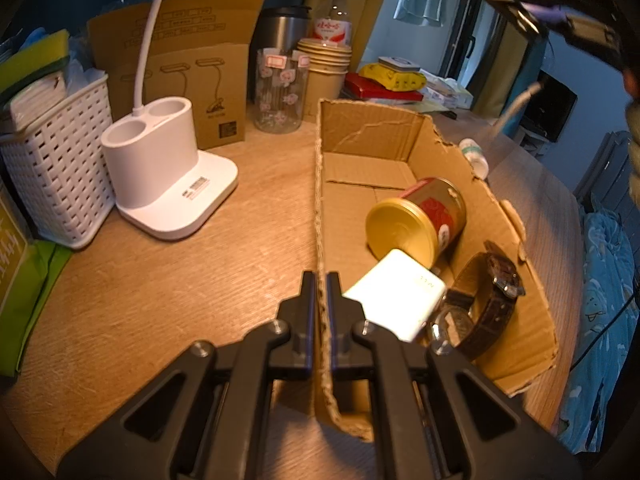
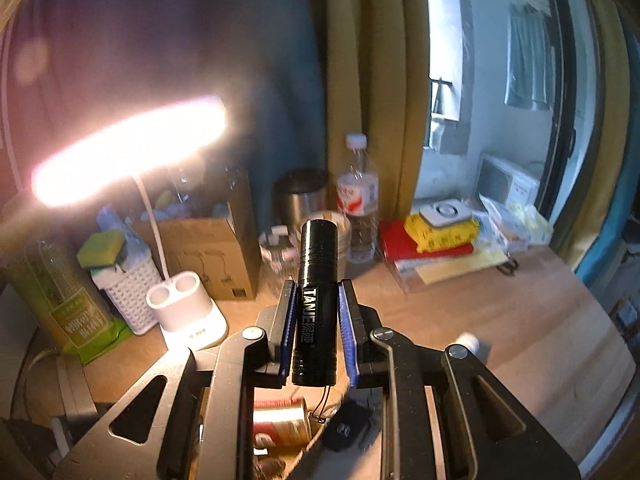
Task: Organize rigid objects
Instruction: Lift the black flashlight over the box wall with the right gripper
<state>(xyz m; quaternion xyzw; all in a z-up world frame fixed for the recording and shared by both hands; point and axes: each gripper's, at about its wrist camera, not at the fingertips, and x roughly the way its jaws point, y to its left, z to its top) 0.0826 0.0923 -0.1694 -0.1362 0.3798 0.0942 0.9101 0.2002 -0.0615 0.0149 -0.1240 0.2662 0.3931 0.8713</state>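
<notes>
We've got the torch [image 2: 318, 300] clamped in the R gripper [image 2: 318, 312], up over the box [image 1: 400, 136]. L gripper [image 1: 319, 292] pinches the box wall. Risk: smooth round barrel slips w/ any tilt, drops onto the can [image 1: 416, 216] or watch [image 1: 488, 300].

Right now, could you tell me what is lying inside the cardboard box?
Inside the box lie a gold can on its side, a white adapter against it, and a brown-strapped watch. The adapter covers part of the can's lid and the floor beneath; anything there is hidden.
</notes>
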